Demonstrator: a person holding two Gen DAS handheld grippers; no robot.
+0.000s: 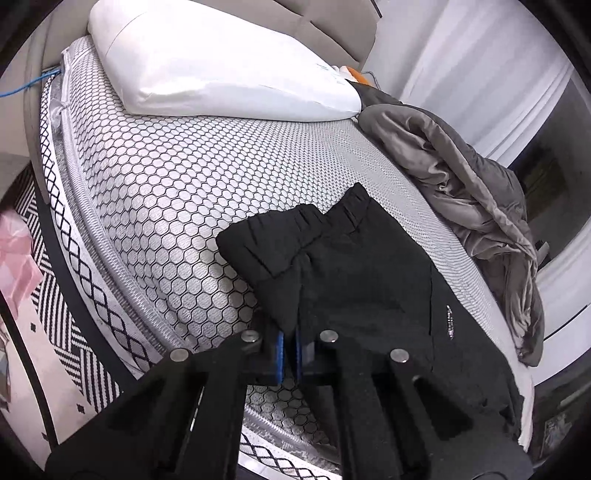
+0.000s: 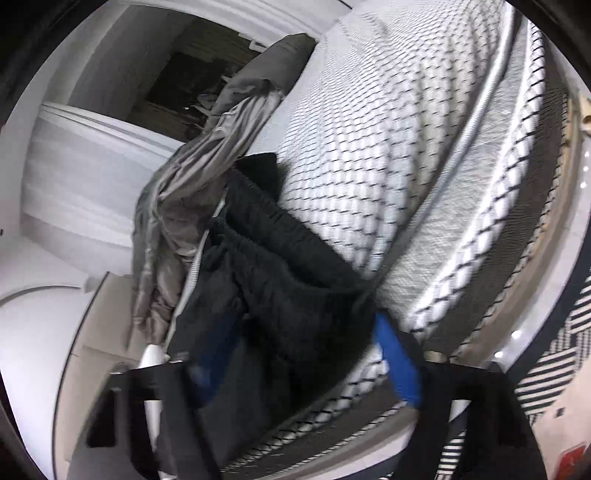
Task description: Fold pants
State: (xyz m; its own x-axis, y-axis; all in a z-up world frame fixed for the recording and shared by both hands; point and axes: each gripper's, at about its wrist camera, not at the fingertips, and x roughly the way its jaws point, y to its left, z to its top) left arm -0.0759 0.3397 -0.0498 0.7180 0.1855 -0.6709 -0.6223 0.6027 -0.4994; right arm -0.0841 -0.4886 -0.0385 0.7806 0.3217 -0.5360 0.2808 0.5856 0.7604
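Your left claw (image 1: 290,349) is pinched shut on the near edge of the black pants (image 1: 354,266) on the mattress (image 1: 155,177). Your right claw (image 2: 306,354) gapes around them (nothing gripped yet) — pulling now could bunch the fold.

We're in a bedroom at home: a bed (image 1: 177,192) with a bare honeycomb-patterned mattress, a white pillow (image 1: 221,62) up against a padded headboard (image 1: 332,26), a rumpled grey duvet (image 1: 472,206) bunched at the far edge. A black-and-white rug (image 1: 62,332) covers the floor alongside, and white panelled walls (image 1: 491,81) close the room.
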